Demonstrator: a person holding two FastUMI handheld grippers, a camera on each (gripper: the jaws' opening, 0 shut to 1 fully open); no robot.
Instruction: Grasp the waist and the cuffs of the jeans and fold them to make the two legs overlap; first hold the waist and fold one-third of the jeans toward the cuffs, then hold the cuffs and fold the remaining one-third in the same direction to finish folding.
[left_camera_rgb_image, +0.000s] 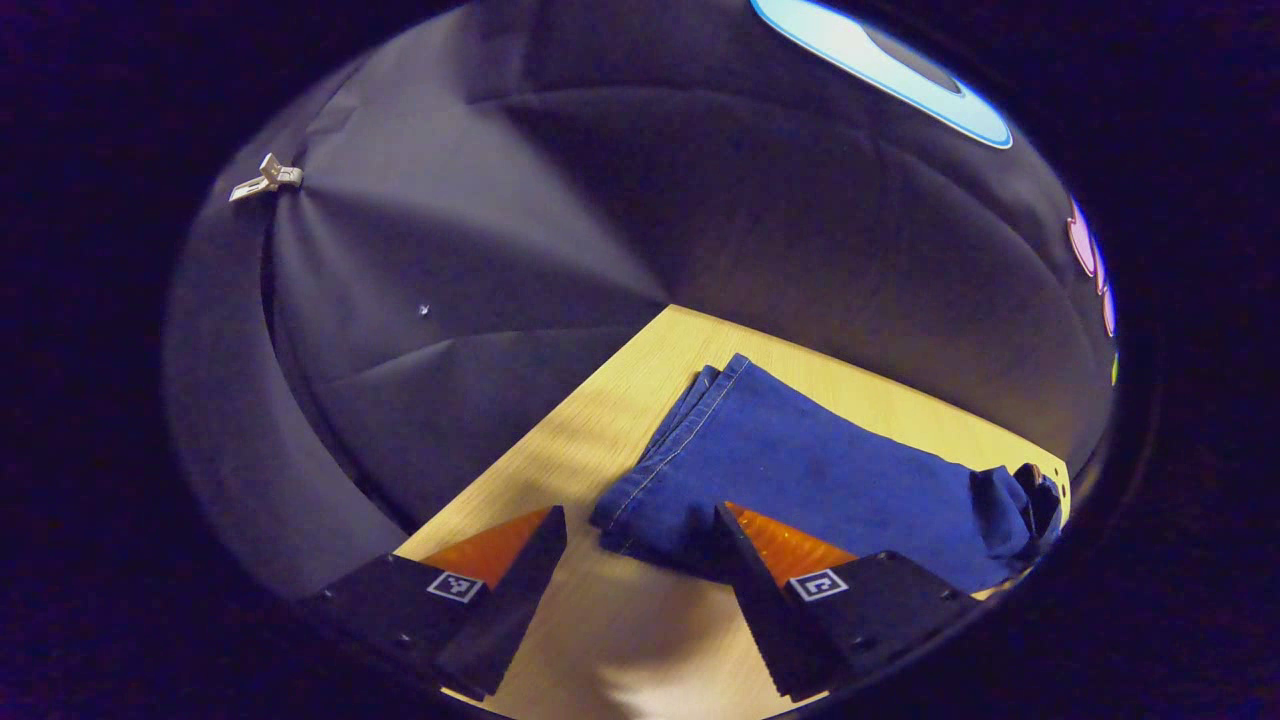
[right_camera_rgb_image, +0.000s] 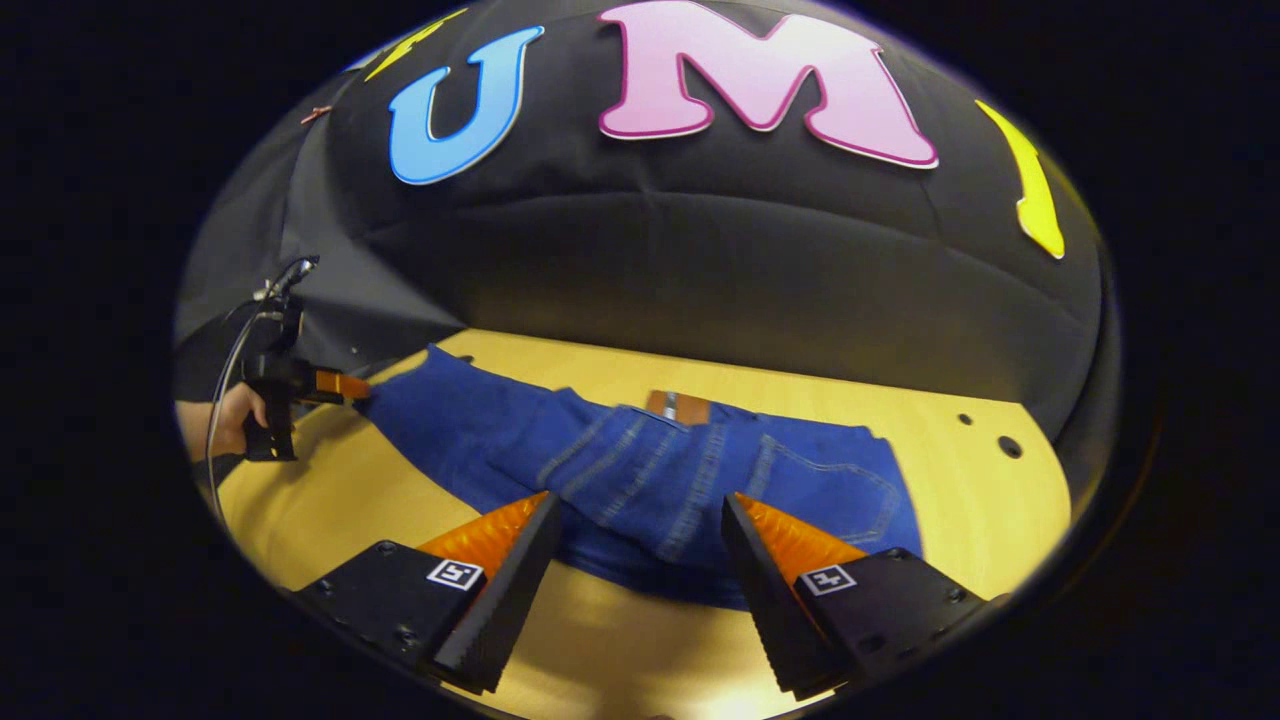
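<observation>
Blue jeans (right_camera_rgb_image: 640, 470) flat on the wooden counter (right_camera_rgb_image: 990, 500), long axis running from cuffs (left_camera_rgb_image: 665, 440) to waist (right_camera_rgb_image: 800, 470). Left gripper (left_camera_rgb_image: 640, 560) spread wide, holding nothing, poised just short of the cuffs. Right gripper (right_camera_rgb_image: 640, 550) likewise spread and unladen, just short of the waist. Legs seemingly already overlapped; back pocket and seams uppermost; denim slightly rumpled midway.

Light wooden table (right_camera_rgb_image: 1000, 500), two small holes (right_camera_rgb_image: 1008, 446) near edge; creased black cloth wall (left_camera_rgb_image: 480, 300) behind, pale clip (left_camera_rgb_image: 268, 178) pinned.
</observation>
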